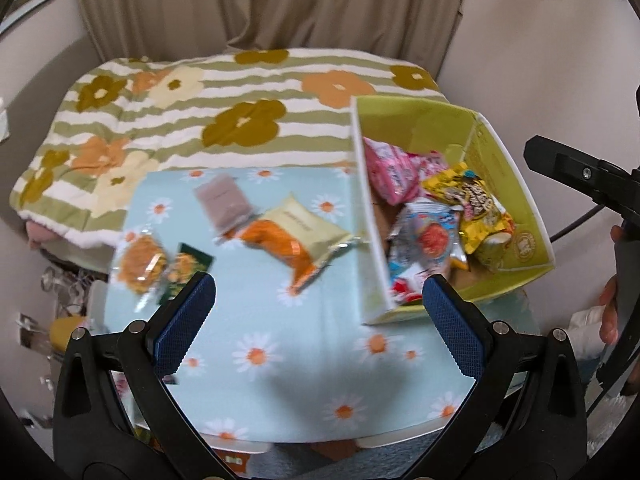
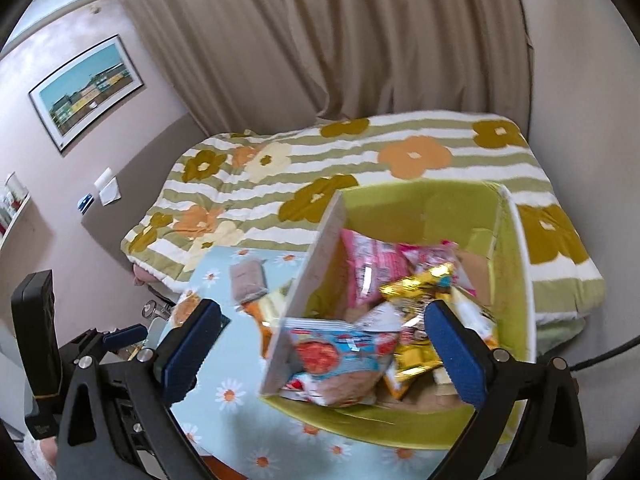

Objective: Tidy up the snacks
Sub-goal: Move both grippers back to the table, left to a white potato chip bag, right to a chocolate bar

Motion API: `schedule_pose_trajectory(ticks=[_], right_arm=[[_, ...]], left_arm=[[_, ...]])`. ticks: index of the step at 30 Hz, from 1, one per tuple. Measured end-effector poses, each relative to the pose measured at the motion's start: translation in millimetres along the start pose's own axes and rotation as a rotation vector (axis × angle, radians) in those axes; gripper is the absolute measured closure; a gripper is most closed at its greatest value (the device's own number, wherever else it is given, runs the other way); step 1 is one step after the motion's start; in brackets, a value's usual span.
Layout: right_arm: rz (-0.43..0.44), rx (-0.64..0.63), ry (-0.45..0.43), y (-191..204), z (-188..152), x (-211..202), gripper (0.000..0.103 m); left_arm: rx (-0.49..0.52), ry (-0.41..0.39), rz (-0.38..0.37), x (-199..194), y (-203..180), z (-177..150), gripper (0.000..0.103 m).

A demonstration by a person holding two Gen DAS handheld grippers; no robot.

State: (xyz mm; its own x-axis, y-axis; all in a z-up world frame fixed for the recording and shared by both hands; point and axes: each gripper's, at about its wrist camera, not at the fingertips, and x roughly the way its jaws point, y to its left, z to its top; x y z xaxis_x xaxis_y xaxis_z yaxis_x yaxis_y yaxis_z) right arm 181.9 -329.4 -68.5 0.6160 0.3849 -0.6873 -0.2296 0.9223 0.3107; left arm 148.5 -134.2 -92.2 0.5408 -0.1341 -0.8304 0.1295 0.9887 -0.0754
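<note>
A green box stands at the right of the daisy-print table and holds several snack packets: pink, yellow and blue-red. Loose snacks lie left of it: a cream-and-orange bag, a mauve packet, a clear bag of orange snacks and a dark green packet. My left gripper is open and empty above the table. My right gripper is open and empty above the box, over the blue-red packet.
A bed with a flowered striped blanket lies behind the table, with curtains beyond it. The right gripper's body shows at the right edge of the left view. Clutter sits on the floor left of the table.
</note>
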Motion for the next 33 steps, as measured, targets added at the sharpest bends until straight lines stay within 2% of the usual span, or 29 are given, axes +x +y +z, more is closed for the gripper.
schedule_pose_trajectory(ticks=[6,12,18,22,26,33], right_arm=[[0.020,-0.038,-0.015,63,-8,13,0.002],[0.071,-0.058,0.046,125,-24,41,0.002],[0.085,-0.075,0.112,175,-48,75,0.002],[0.037,-0.062,0.154,199,-68,98,0.002],[-0.025,-0.052,0.237,216,-92,125,0.002],[-0.075,0.017,0.322,226,-131,158,0.002]], left_arm=[[-0.003,-0.023,0.021,-25,63,-17,0.001],[-0.052,0.013,0.051,-35,143,-47,0.000],[-0.058,0.069,0.067,-33,200,-77,0.001],[-0.030,0.127,0.072,-22,231,-99,0.001],[-0.020,0.180,0.062,-6,257,-117,0.001],[0.082,0.283,0.024,32,269,-139,0.001]])
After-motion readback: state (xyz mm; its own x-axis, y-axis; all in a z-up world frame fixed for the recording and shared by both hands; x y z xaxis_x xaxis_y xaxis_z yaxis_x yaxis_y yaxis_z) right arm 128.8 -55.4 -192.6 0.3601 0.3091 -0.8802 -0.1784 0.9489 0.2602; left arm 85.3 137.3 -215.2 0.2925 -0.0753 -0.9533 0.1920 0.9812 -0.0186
